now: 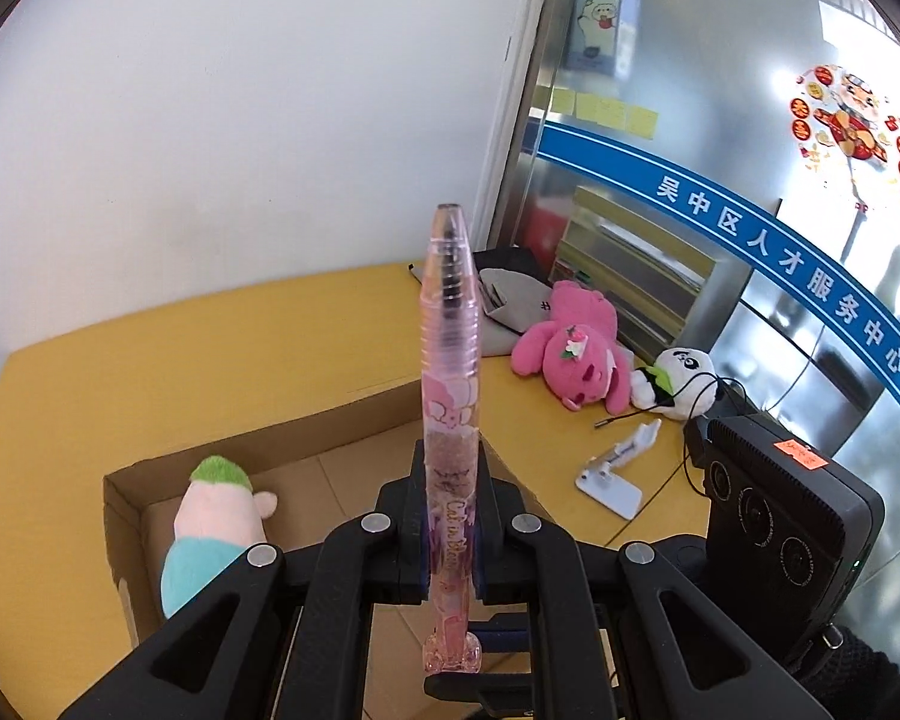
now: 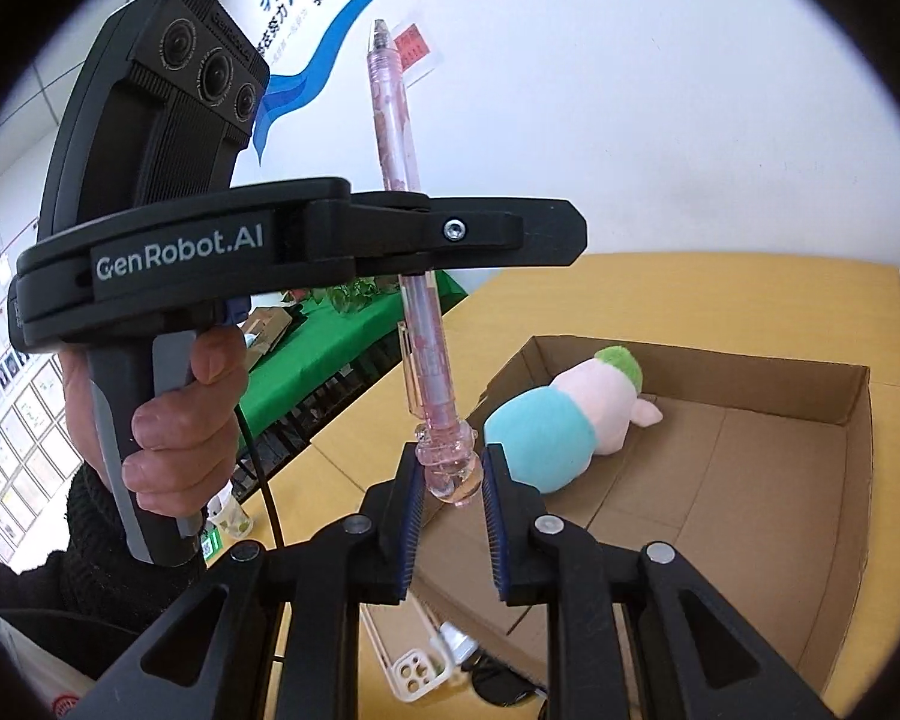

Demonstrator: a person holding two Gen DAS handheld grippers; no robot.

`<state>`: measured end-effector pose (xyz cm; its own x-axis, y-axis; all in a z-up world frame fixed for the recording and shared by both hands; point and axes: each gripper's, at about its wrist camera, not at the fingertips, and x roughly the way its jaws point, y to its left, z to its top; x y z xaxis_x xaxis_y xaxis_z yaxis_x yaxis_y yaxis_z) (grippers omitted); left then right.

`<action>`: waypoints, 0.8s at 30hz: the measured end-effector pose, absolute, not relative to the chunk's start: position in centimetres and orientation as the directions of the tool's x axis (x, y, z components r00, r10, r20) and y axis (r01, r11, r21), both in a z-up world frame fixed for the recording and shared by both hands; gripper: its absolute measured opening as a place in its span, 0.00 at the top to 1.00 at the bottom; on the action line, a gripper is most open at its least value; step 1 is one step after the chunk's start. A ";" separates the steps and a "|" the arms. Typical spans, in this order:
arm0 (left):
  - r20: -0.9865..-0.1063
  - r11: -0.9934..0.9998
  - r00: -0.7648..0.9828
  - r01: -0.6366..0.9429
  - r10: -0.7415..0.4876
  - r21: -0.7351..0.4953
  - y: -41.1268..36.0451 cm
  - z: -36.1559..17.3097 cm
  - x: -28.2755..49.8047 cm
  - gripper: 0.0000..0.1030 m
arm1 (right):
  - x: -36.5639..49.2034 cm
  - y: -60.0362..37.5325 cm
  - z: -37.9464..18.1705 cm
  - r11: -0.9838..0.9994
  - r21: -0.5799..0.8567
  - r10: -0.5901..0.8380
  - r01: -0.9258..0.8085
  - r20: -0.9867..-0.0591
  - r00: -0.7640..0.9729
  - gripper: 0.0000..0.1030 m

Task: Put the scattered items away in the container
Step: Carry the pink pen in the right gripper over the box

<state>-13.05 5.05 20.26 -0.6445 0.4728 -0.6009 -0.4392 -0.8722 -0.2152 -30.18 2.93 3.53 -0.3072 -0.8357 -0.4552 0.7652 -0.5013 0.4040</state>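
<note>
My left gripper (image 1: pixel 449 468) is shut on a clear pink pen (image 1: pixel 450 360) and holds it upright above the open cardboard box (image 1: pixel 123 498). In the right wrist view the left gripper (image 2: pixel 414 225) clamps the pen (image 2: pixel 399 120) mid-shaft. My right gripper (image 2: pixel 447 468) is open, its pads on either side of the pen's bottom cap (image 2: pixel 450 474), not closed on it. A plush toy with a green top, pink middle and teal base (image 2: pixel 564 414) lies inside the box (image 2: pixel 858 420); it also shows in the left wrist view (image 1: pixel 213 531).
On the yellow table (image 1: pixel 150 360) lie a pink plush bear (image 1: pixel 570 354), a small white panda plush (image 1: pixel 681 381), a white phone stand (image 1: pixel 615 474), a black cable and a grey pouch (image 1: pixel 510 294). A white wall and a glass partition stand behind. Small items lie near the box (image 2: pixel 426 660).
</note>
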 end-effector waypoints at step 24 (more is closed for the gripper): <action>-0.863 -0.933 -0.356 -0.163 0.358 -0.320 4.9 -0.3 -30.1 0.91 | -46.3 -0.3 -12.7 -0.587 0.681 -0.768 0.437 -0.640 -0.034 0.82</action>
<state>-30.06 4.95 -0.27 -0.3557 0.3582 -0.8633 -0.1632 -0.9333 -0.3200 -46.34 -0.31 -12.73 -0.0339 -0.7677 -0.6399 0.4368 -0.5873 0.6813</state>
